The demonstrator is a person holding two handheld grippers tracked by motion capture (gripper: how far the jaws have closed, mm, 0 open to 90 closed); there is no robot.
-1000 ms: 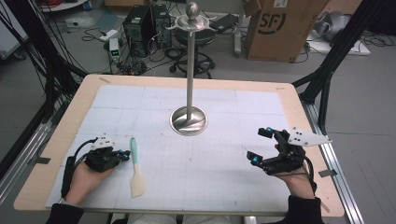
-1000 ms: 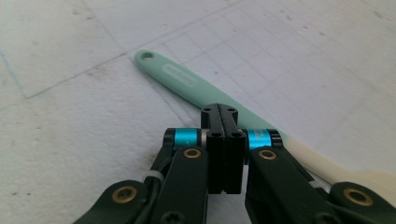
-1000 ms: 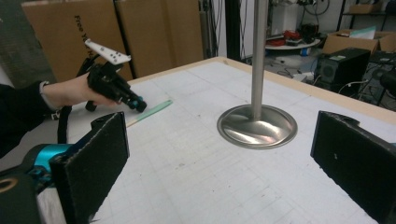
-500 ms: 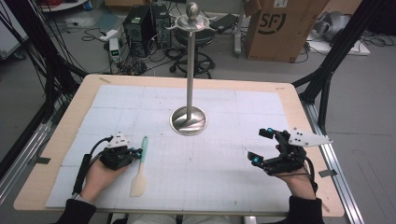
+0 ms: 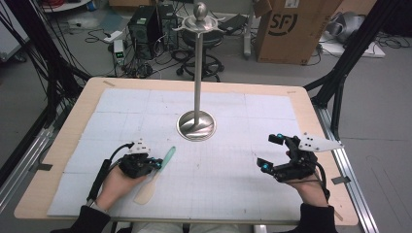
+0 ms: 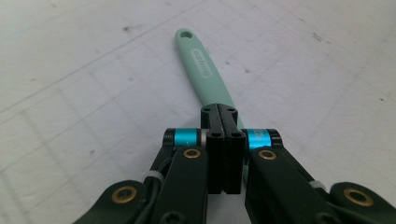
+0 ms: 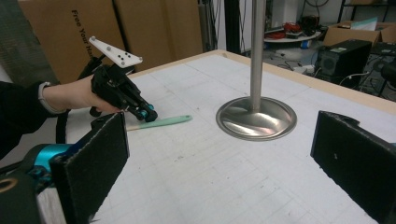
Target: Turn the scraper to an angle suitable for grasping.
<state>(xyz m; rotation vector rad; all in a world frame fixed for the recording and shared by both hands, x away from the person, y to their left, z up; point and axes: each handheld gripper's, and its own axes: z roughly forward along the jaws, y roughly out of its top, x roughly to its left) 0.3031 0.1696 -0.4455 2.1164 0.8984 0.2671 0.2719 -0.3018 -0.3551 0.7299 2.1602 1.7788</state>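
Left gripper (image 5: pixel 156 163) low over the mat, jaws pressed together with no gap showing in the left gripper view. The mint-green spatula (image 6: pixel 205 74) handle runs out from under the tips and away from them, hang-hole end farthest off. Whether the jaws actually pinch the handle or sit closed on top of it, I cannot tell: the contact is hidden beneath the tips.

Spatula (image 5: pixel 154 175) lies flat on the white gridded mat (image 5: pixel 218 184). Green handle points ahead of the left gripper toward the metal stand (image 5: pixel 197 124); pale blade trails back beside the person's left hand (image 5: pixel 112 183).

Right gripper (image 5: pixel 269 155) well apart from the spatula, jaws spread wide and empty, the stand's round base (image 7: pixel 256 117) seen between them (the left gripper (image 7: pixel 148 113) and spatula (image 7: pixel 161 122) show farther off in that view).

Handling, as judgement:
- Light; one gripper should manage it.
- Handle looks stiff moulded plastic or silicone-coated, smooth, possibly slippery across its narrow width.
- Blade likely soft and flexible; a poor place to grip, would bend.
- Best hold: mid-handle, jaws across the flat faces, near the balance point so the blade end does not droop.
- Lies very flat, so tips must get down to the mat to catch the edges.
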